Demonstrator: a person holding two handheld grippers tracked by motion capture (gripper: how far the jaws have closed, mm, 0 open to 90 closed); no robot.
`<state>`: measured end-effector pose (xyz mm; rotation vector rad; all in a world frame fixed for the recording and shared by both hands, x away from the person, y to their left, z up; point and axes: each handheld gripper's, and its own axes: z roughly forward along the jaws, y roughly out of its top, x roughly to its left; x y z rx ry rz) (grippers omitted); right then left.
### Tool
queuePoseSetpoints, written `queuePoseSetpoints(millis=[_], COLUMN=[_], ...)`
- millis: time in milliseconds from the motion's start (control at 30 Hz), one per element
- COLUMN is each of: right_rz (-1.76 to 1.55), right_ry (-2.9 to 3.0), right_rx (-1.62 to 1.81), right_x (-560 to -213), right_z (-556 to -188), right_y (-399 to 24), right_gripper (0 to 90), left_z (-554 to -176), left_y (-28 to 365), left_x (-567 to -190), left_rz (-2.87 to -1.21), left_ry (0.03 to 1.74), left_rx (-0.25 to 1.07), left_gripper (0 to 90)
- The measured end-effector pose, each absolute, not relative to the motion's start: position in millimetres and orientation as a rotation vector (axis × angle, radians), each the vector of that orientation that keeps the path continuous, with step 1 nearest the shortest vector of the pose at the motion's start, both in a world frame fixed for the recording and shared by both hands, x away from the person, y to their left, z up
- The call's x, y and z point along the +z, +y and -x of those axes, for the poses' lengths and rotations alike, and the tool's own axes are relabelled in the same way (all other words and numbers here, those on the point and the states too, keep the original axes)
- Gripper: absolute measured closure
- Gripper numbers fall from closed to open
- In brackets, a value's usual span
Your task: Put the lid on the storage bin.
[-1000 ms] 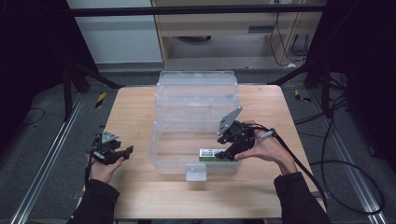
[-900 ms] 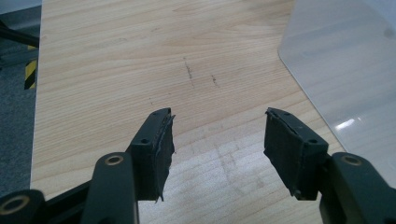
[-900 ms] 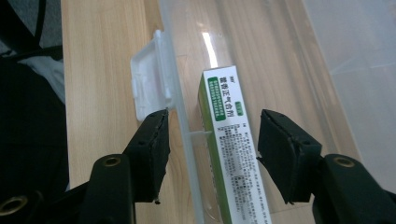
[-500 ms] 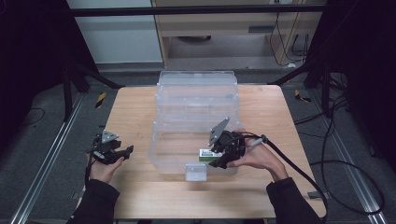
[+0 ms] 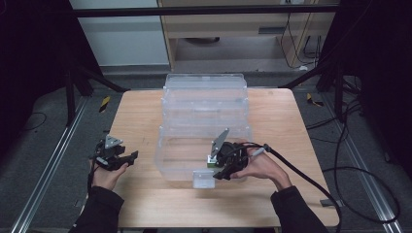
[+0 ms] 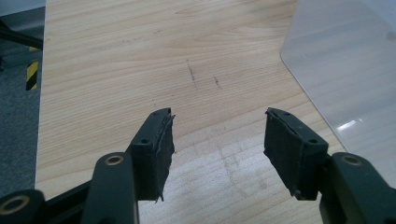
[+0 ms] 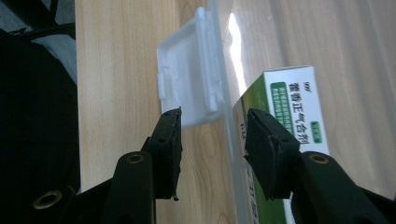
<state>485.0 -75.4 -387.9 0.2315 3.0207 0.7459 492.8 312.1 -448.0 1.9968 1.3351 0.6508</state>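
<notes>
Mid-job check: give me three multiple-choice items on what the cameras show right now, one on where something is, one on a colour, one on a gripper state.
1. Where is the small box?
A. inside the clear bin
B. on the floor
C. in the left gripper

2. What colours is the box?
A. red and black
B. green and white
C. all blue

3. How do the left gripper's jaws stand?
A. shut on a latch
B. shut on nothing
C. open, above bare table

Answers:
1 A: the small box lies behind the wall of the clear bin.
2 B: green panels on white.
3 C: the left gripper has a wide gap over the wooden table.
</notes>
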Motion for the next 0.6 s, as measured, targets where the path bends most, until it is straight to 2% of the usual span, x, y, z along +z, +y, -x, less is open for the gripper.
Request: queuePoseSetpoints(millis=[600], right_rz=[-0.238], right_ry=[3.084], right_rx=[0.691], right_x=[-407.5], right_z=[-493.3], right_y=[-63.5], right_gripper=[58.0], left_z=[-491.0], left_y=[311.9], left_x=[-441.4], left_rz=[-1.987], left_ry=[1.320], left_rx=[0.674], left_gripper=[41.6])
